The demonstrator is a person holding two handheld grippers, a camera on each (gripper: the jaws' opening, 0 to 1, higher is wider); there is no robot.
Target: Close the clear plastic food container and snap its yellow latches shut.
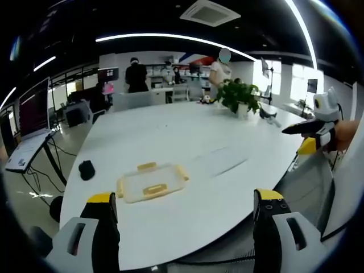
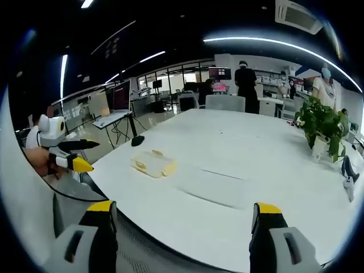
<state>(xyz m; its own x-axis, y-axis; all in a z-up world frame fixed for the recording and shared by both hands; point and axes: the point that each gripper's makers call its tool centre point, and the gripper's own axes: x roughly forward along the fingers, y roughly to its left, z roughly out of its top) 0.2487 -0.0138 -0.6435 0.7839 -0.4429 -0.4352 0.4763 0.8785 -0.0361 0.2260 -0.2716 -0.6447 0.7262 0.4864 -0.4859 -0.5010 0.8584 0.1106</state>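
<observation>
Your left gripper (image 1: 185, 213) hangs at the near edge of the white worktop (image 1: 187, 142), jaws spread wide and holding nothing; the clear container (image 1: 152, 183) with yellow latches (image 1: 146, 166) lies flat on the worktop just ahead, slightly left of centre between the jaws. Your right gripper (image 2: 181, 223) is also spread and empty, with the container (image 2: 152, 164) farther ahead and left. A potted plant (image 2: 322, 126) stands well beyond, right.

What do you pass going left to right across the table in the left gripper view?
Black mouse → clear food container with yellow latches → potted plant → right gripper coming in at the table's right edge.
</observation>
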